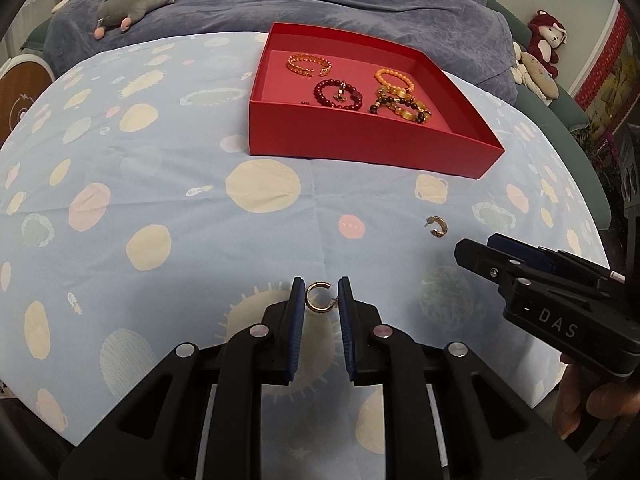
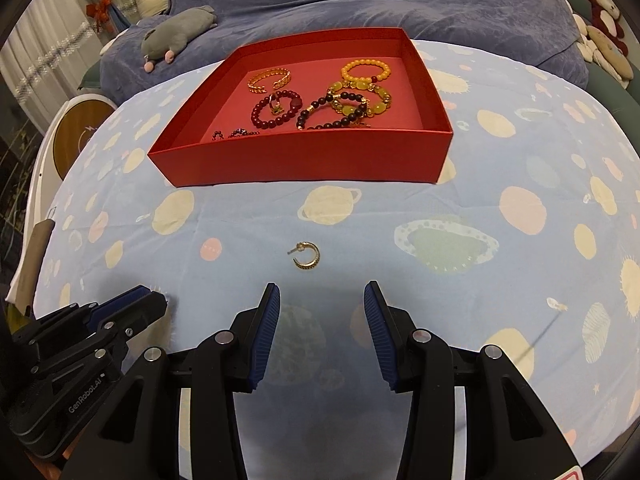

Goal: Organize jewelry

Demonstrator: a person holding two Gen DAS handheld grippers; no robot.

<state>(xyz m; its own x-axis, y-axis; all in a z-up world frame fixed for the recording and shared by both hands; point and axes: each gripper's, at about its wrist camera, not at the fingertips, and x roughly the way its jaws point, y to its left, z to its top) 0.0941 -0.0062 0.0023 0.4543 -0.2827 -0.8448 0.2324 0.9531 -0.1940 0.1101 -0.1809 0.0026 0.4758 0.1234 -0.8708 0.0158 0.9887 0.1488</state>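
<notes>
A red box (image 1: 360,148) (image 2: 304,160) on the blue patterned cloth holds several bracelets: a gold chain cuff (image 1: 308,63), a dark red bead bracelet (image 1: 338,94), orange beads (image 1: 394,80) and mixed yellow-and-dark beads (image 2: 356,106). A gold hoop earring (image 1: 319,297) lies between the open fingers of my left gripper (image 1: 320,286), apart from both pads. A second gold hoop earring (image 2: 306,256) (image 1: 437,227) lies on the cloth just ahead of my open, empty right gripper (image 2: 321,292), which also shows in the left wrist view (image 1: 476,250).
A blue-grey blanket (image 1: 320,4) with a grey plush (image 1: 134,2) lies behind the cloth. Soft toys (image 1: 546,40) sit at the far right. A round wooden item (image 2: 78,136) stands off the left edge.
</notes>
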